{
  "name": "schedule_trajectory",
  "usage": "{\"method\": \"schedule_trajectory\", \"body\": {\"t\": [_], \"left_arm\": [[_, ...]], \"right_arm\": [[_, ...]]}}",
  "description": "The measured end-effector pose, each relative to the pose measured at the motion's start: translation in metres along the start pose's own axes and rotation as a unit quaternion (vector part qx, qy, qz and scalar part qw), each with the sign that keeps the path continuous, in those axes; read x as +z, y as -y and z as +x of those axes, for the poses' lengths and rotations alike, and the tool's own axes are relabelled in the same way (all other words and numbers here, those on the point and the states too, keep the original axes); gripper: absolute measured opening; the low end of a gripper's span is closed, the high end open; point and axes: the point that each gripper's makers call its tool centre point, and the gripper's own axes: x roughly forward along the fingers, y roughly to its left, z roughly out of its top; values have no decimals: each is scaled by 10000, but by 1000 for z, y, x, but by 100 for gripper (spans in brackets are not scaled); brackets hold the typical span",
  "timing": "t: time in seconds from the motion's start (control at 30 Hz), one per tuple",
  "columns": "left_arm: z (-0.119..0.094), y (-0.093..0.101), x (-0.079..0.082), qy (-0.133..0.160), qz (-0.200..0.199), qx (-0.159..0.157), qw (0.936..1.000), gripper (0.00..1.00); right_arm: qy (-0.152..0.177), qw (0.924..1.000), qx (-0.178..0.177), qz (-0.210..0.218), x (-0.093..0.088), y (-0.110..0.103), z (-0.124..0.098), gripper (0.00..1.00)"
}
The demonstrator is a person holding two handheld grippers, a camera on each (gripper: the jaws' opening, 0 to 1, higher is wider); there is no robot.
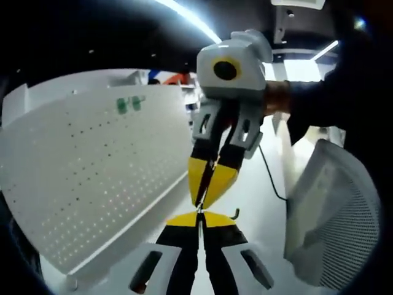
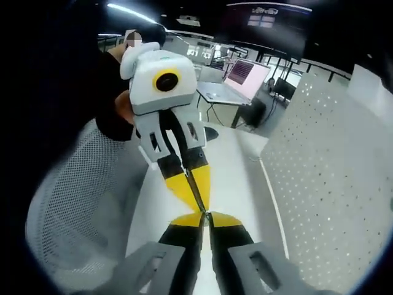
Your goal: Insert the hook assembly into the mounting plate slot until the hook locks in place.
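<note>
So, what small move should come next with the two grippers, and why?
Probably turn both grippers together toward the perforated plate. The left gripper and the right gripper meet tip to tip, jaws shut, seemingly both pinching the thin hook, whose curled end sticks out sideways. The hook is apart from the plate and not yet aimed at any hole.

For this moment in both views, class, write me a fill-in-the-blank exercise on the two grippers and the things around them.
1. The tips of the left gripper and right gripper are coloured ____.
2. The thin dark metal hook is pinched where the two grippers ____.
3. The white metal board is covered in small ____.
4. On the far desk, an open ____ shows a lit screen.

Missing words: yellow; meet; holes; laptop
</note>
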Motion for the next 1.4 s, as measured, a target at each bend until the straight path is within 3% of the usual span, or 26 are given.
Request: {"method": "schedule_trajectory", "body": {"t": [0.3,0.77,1.27,1.4], "left_arm": [[-4,-10,3,117,-203,188,9995,1],[-18,-45,2,281,-707,945,9926,1],[-38,-74,5,571,-1213,1655,9771,1],[-41,-77,8,667,-1275,1736,9743,1]], "right_arm": [[213,9994,-237,136,6,10,-1,3],[775,9918,-882,510,22,25,-6,6],[1363,9721,-1672,918,42,36,8,12],[1486,9626,-1990,1085,45,43,10,12]]}}
